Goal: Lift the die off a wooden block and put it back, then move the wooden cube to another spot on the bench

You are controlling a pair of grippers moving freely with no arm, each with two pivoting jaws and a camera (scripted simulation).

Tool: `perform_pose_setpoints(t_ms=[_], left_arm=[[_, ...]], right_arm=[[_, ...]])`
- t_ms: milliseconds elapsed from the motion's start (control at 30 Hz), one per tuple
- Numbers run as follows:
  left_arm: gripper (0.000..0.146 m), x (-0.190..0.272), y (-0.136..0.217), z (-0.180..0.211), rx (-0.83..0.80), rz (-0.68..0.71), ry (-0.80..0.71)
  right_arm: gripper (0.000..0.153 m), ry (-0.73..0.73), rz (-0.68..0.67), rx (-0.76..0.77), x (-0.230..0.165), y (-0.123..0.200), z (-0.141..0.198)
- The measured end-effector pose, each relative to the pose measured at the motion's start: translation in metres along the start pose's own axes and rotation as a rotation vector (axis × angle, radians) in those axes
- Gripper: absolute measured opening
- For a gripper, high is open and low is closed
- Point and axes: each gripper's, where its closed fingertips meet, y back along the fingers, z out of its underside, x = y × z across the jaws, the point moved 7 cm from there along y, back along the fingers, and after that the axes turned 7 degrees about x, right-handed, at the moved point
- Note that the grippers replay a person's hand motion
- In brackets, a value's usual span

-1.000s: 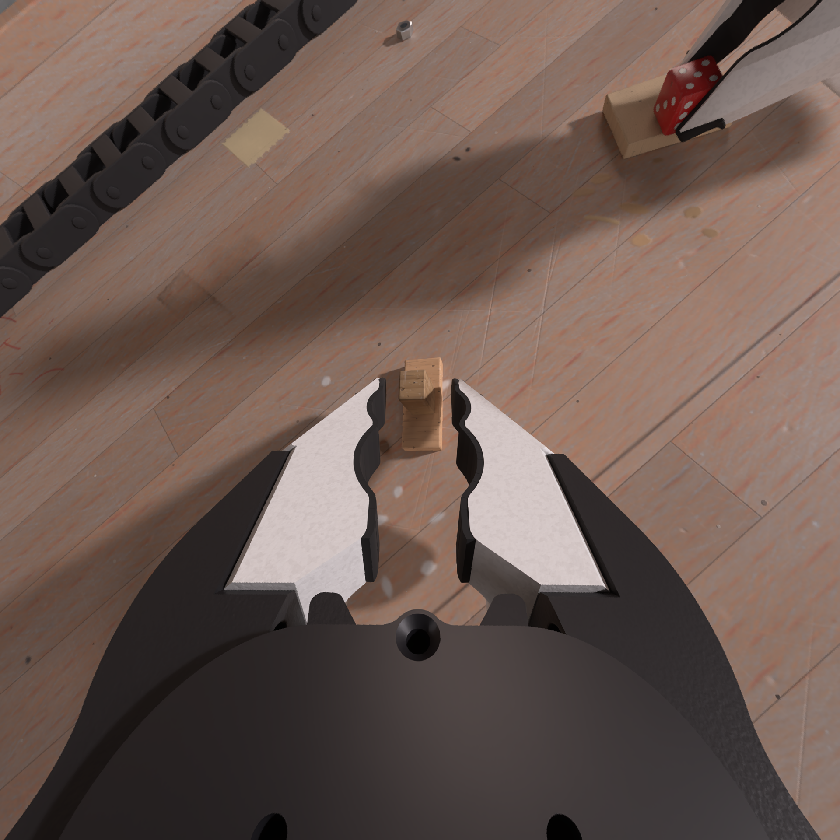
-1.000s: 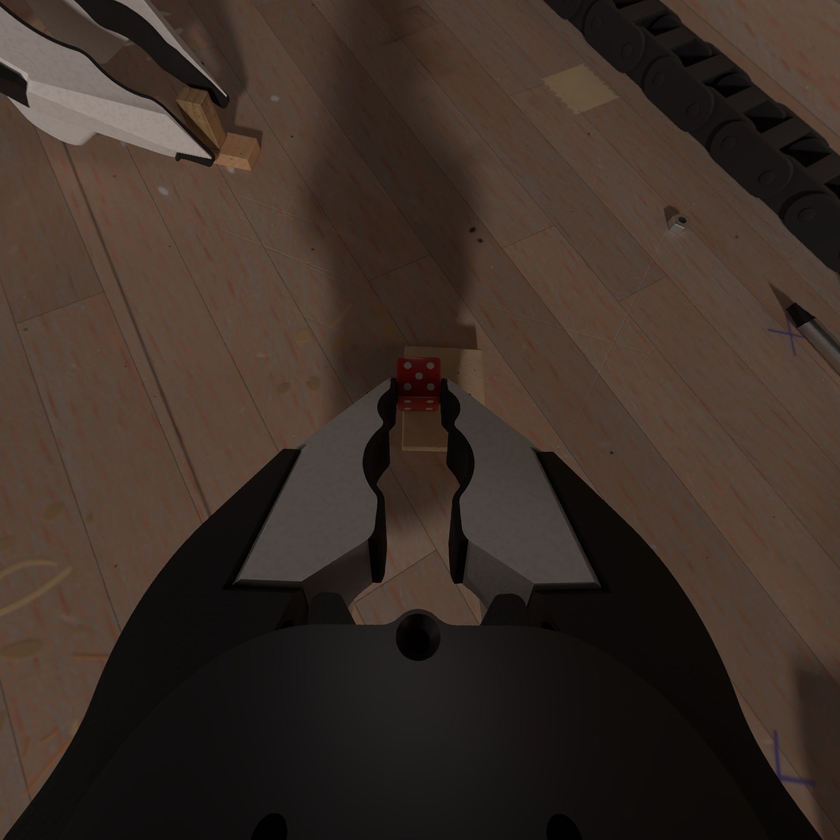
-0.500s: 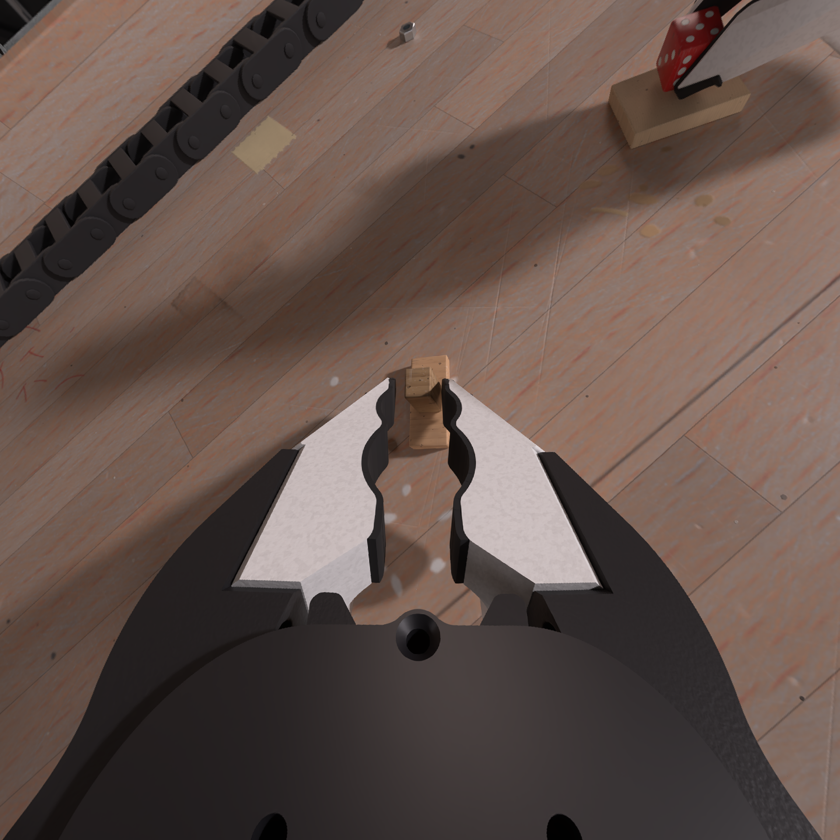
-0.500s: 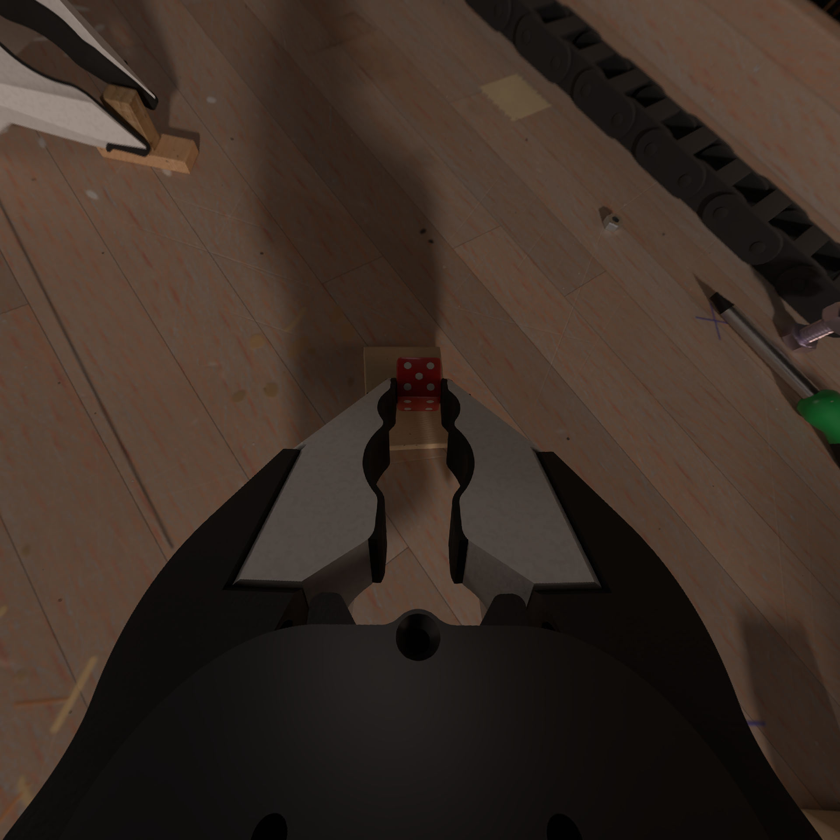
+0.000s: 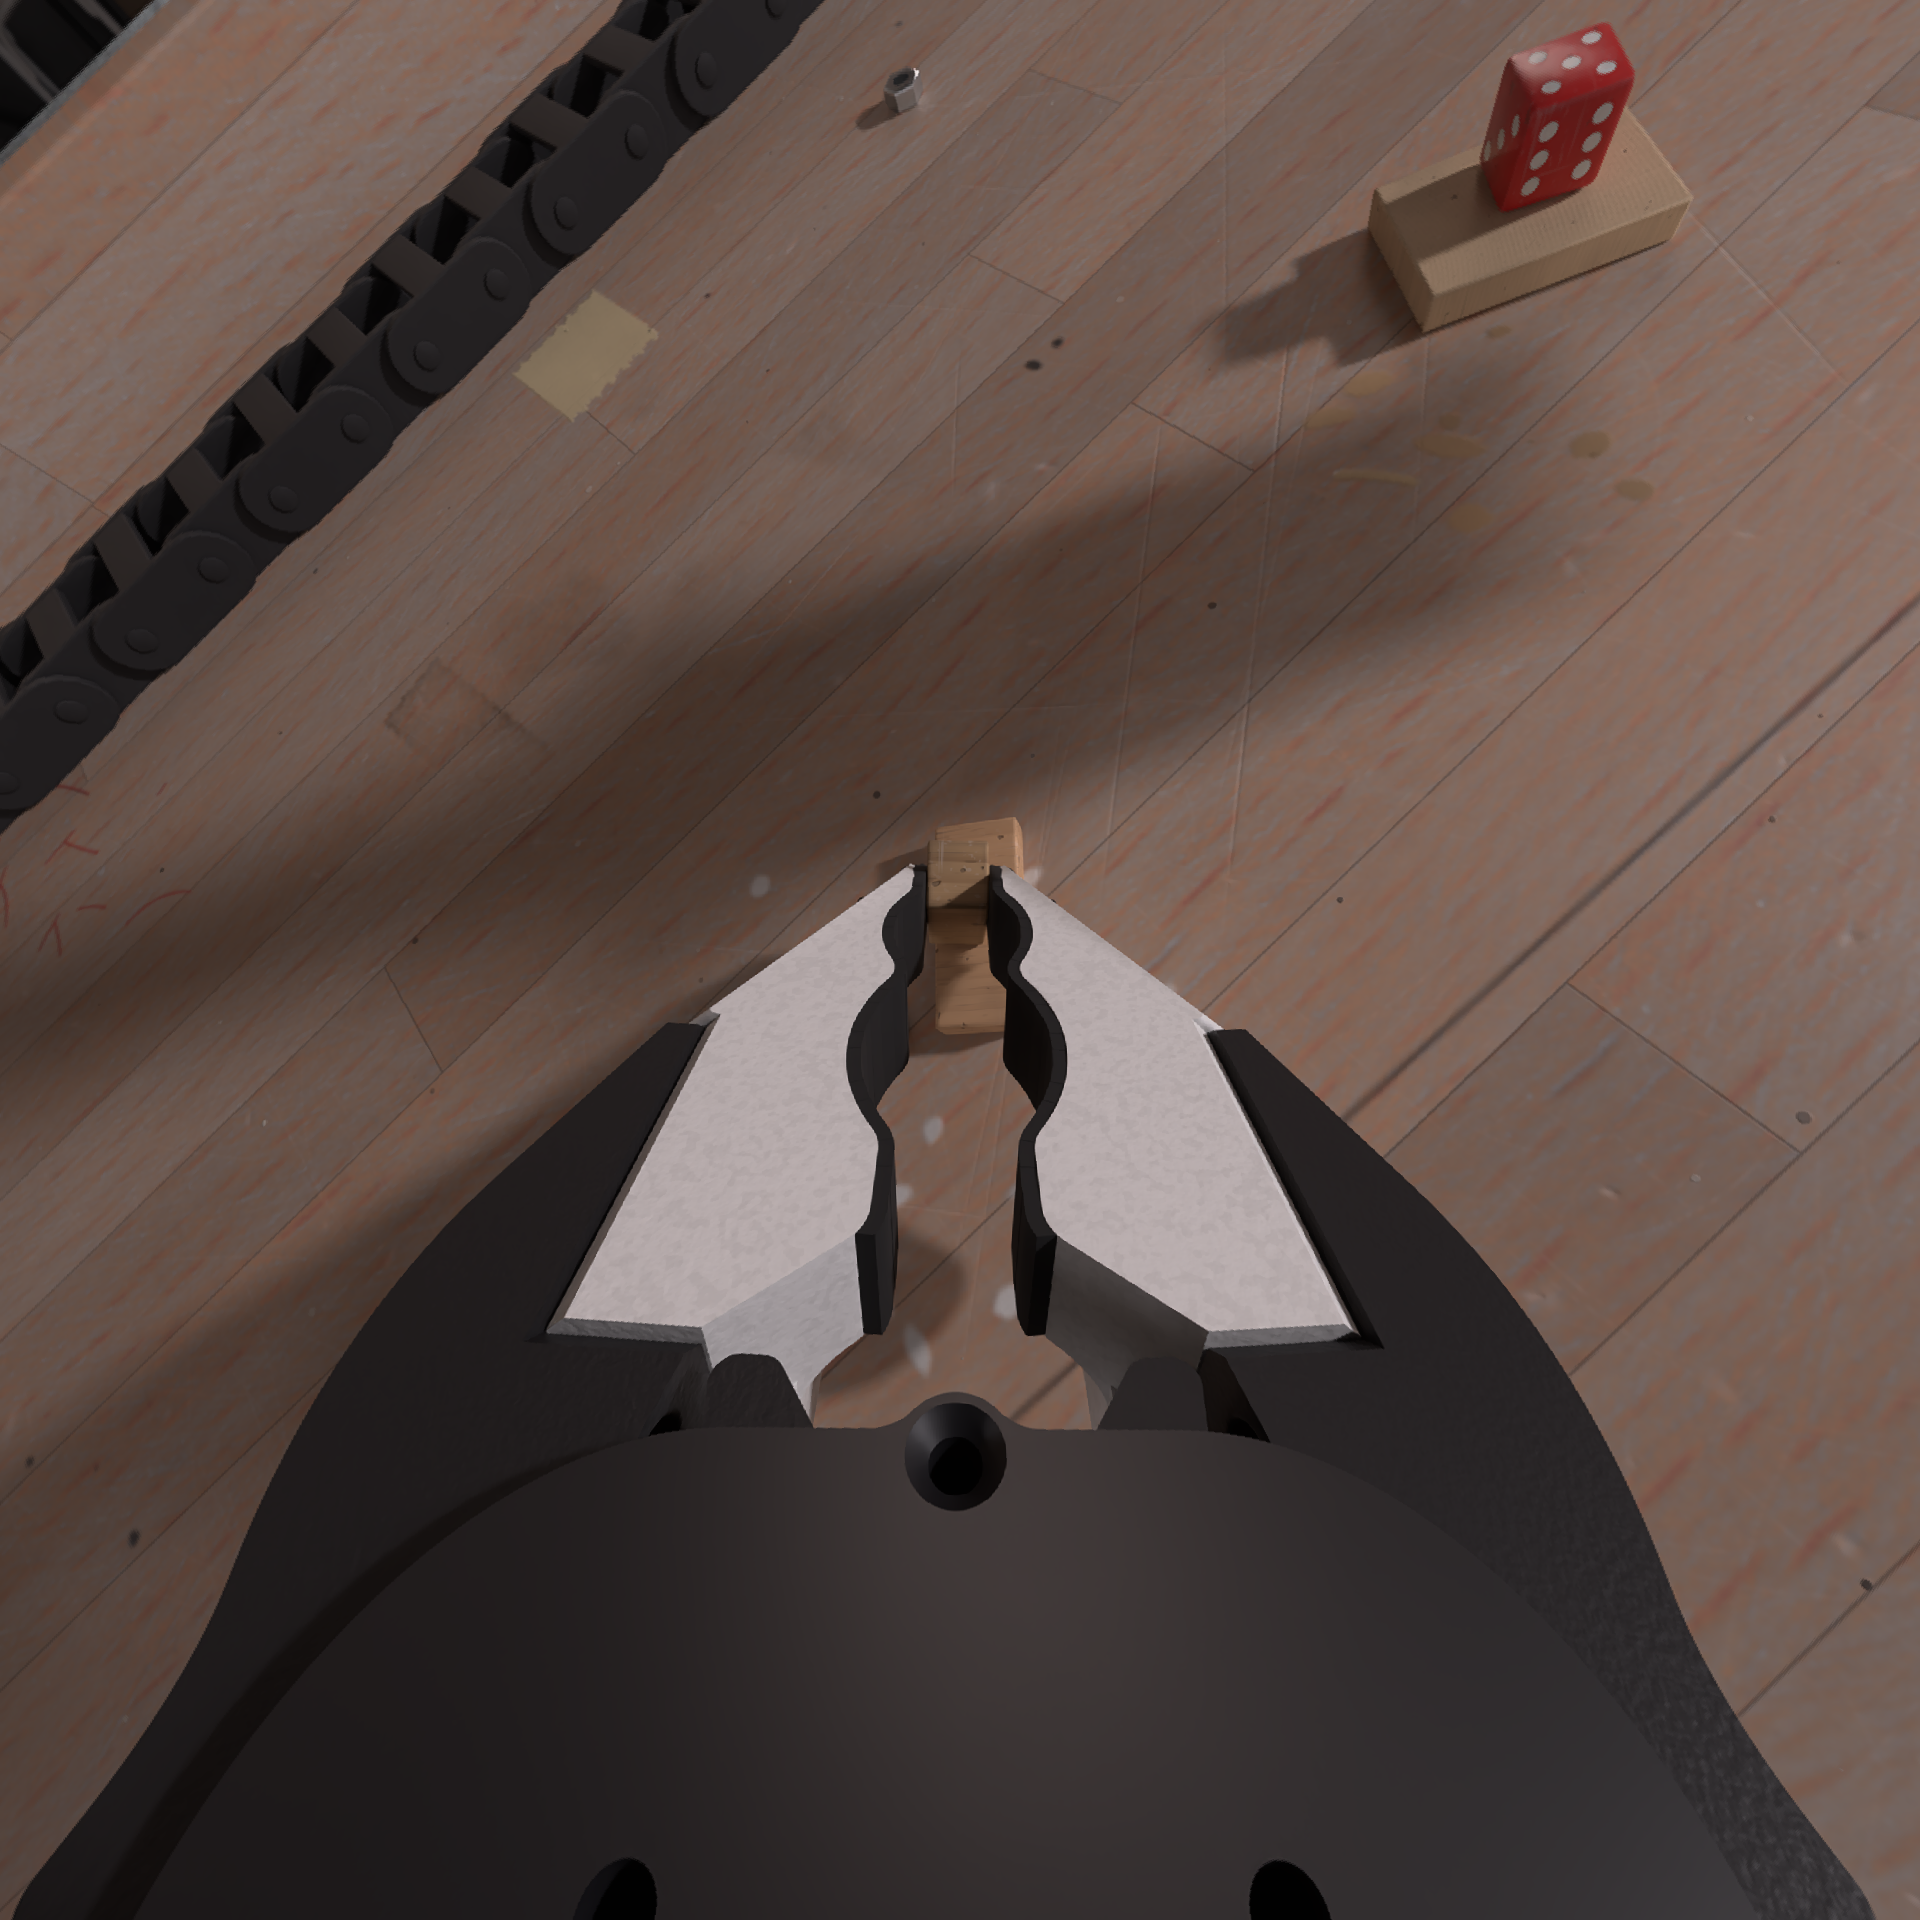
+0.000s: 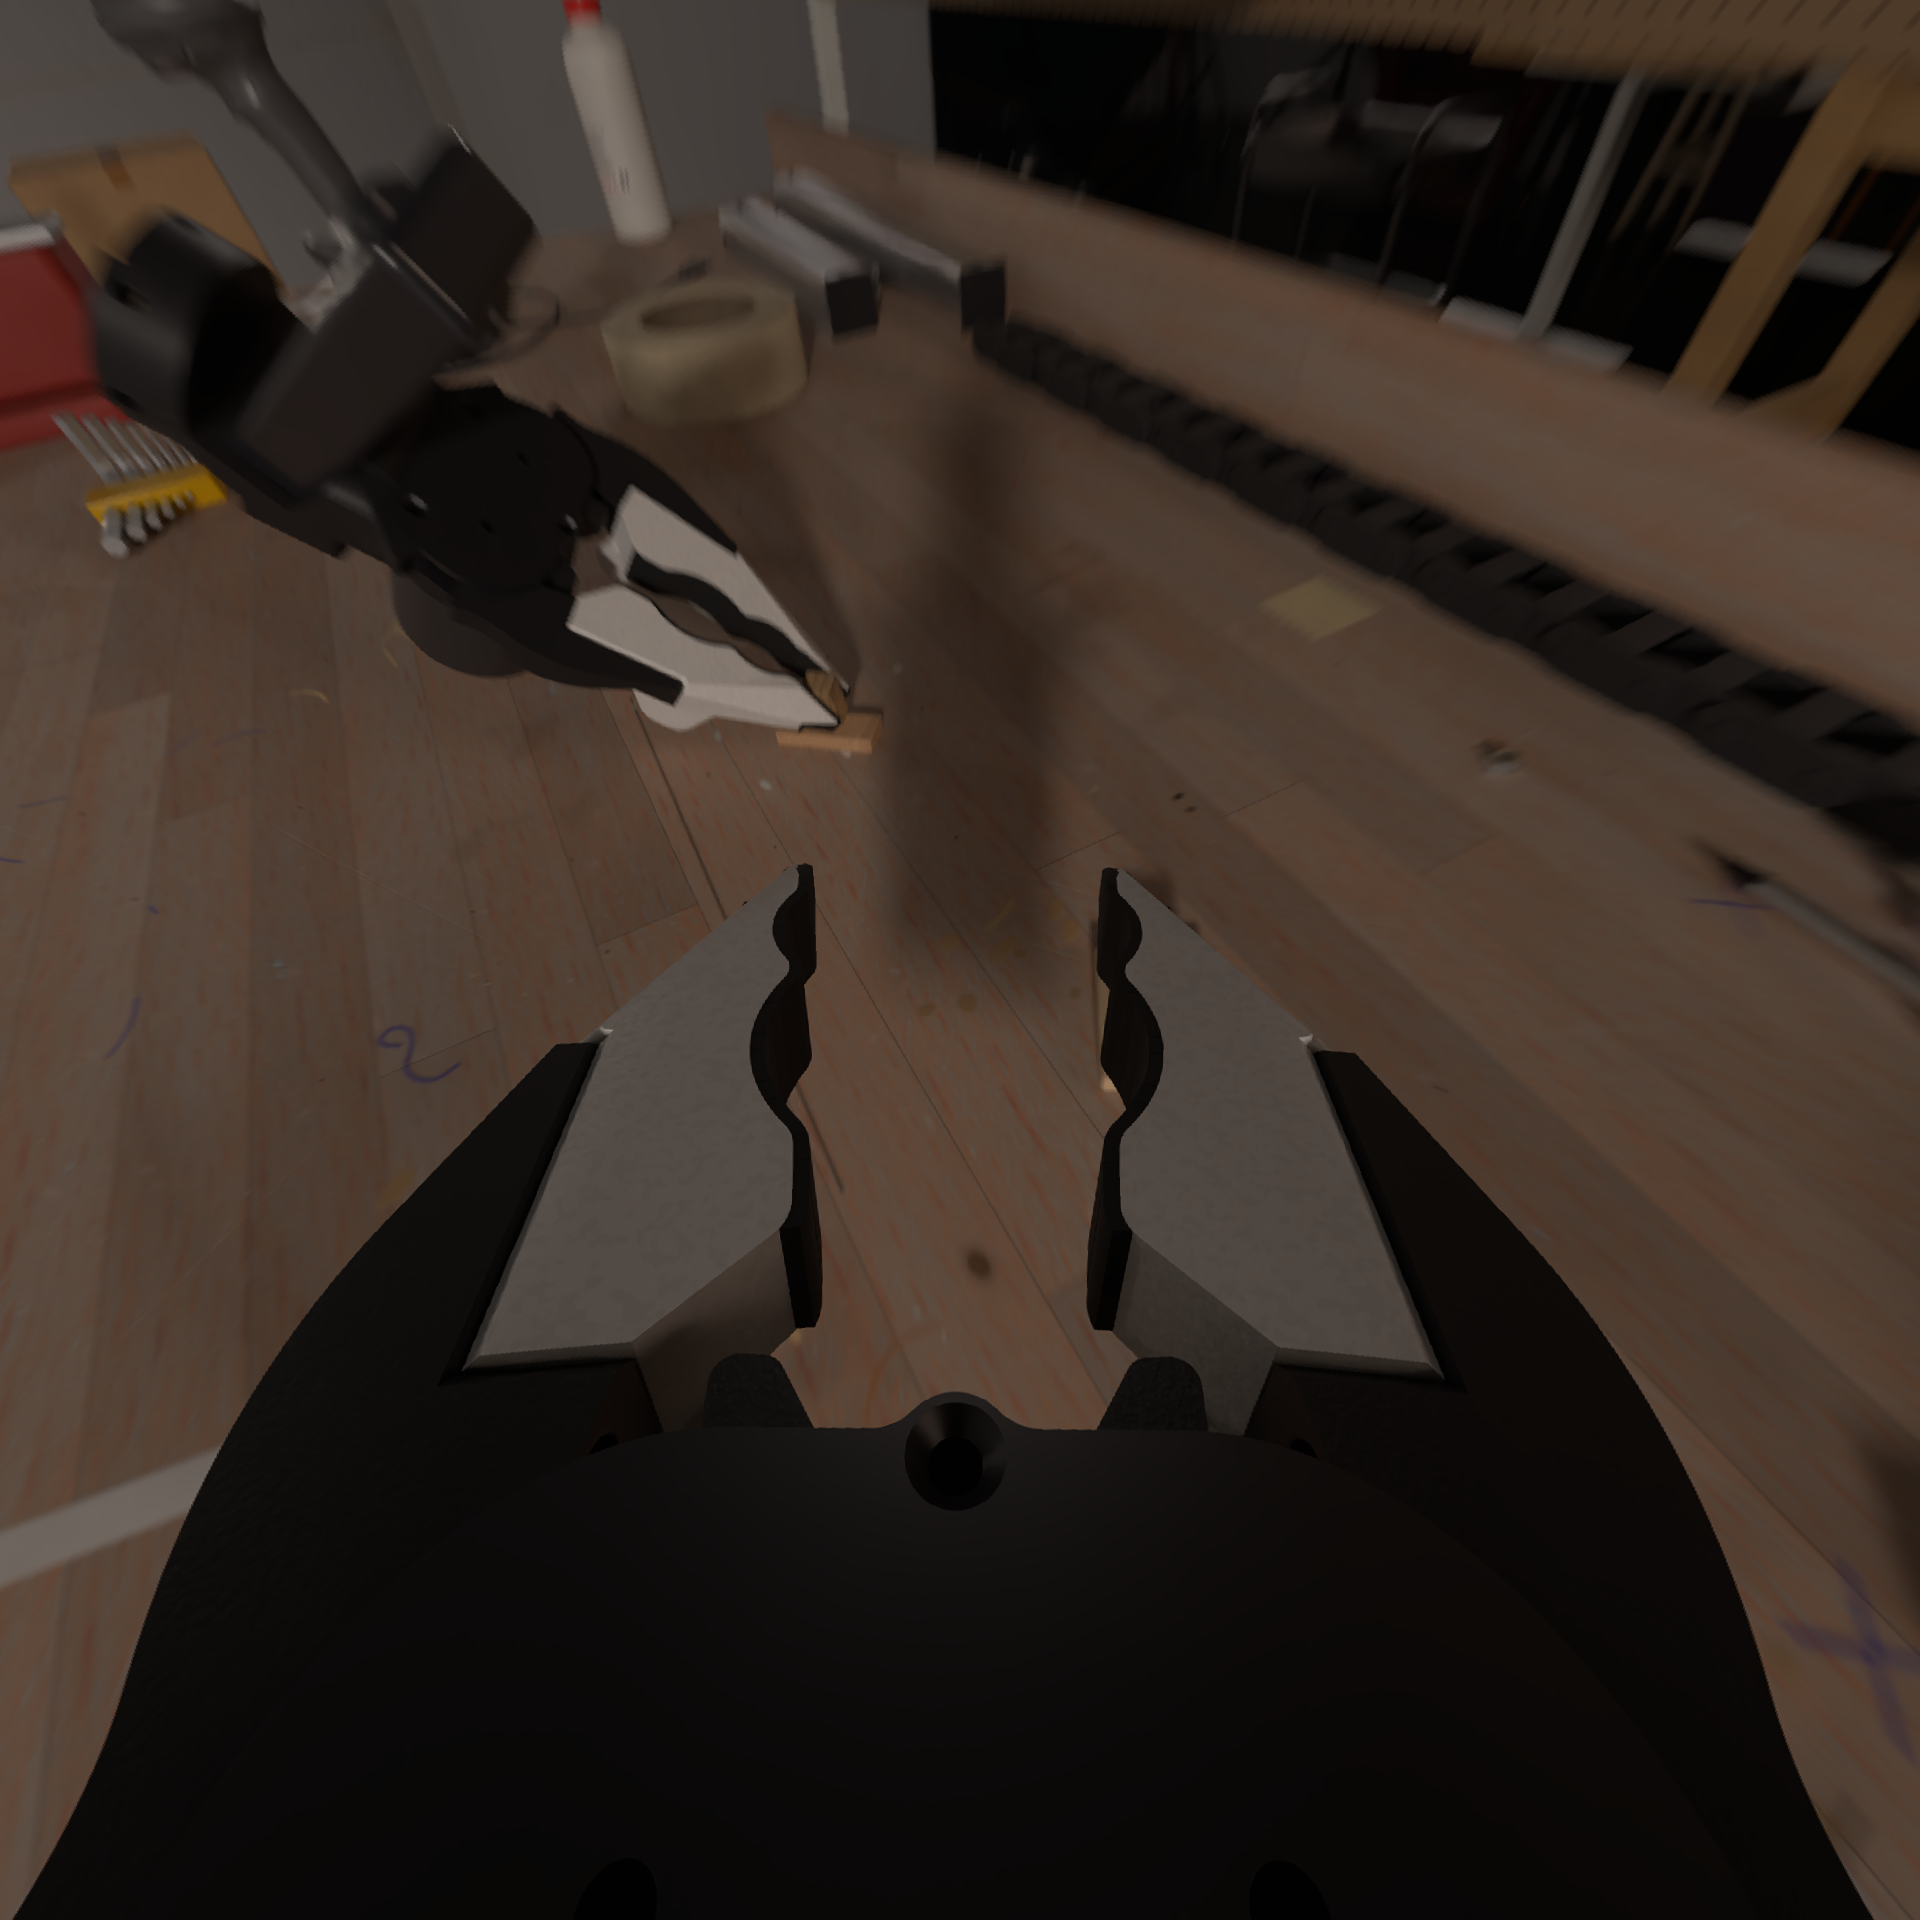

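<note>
Die (image 5: 1555, 130): red with white pips, it stood on a pale wooden block (image 5: 1527, 234) at the far right of the bench (image 5: 1351, 727), nothing touching it. Judging by that, the lift-and-return part looked done.

Cube (image 5: 971, 868): small and light-coloured, it sat pinched between the tips of the left gripper (image 5: 958, 883), with a flat wooden slat (image 5: 961, 977) under it. Whether it touched the slat or hung just above could not be told.

Handling: the cube looked light, stiff and not fragile. Its flat opposite faces suited the pinch. With only the tips on it, it could twist or slip if swung fast, so a low, level carry would be safer.

Left gripper: closed on the cube, fingers nearly parallel and narrow, pointing steeply down at the bench. In the right wrist view it (image 6: 826, 691) showed slanted from the upper left, nose down on the slat (image 6: 831, 736).

Right gripper (image 6: 956, 914): jaws spread wide and empty, held above the bench at a shallow forward angle, well apart from the left gripper. That view was blurred, and the die did not show in it.

Surroundings: a black cable chain (image 5: 343, 343) ran along the far edge, a small nut (image 5: 901, 85) beside it; a tape roll (image 6: 707, 348) stood further back.
</note>
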Motion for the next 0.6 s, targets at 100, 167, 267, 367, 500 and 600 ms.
perform_pose_setpoints(t_ms=[100,167,267,367,500,600], left_arm=[[0.01,0.0,0.0,0.0,0.003,-0.006,-0.016],[0.01,0.001,0.0,0.0,0.004,-0.013,-0.028],[0.01,0.001,0.0,0.0,0.005,-0.011,-0.025],[0.01,0.0,0.0,0.0,0.005,-0.009,-0.017],[0.01,0.001,0.001,0.0,0.008,-0.029,-0.039],[0.01,0.004,0.001,0.0,0.012,-0.055,-0.089]], right_arm=[[0.046,0.071,0.175,0.089,0.013,0.071,-0.014],[0.03,0.089,0.375,0.093,0.041,0.127,-0.018],[0.021,0.028,0.447,-0.031,0.094,0.184,-0.011],[0.043,-0.023,0.291,-0.388,0.143,0.185,0.008],[0.065,-0.105,0.162,-0.591,0.18,0.147,0.042],[0.068,-0.095,0.227,-0.685,0.191,0.133,0.065]])
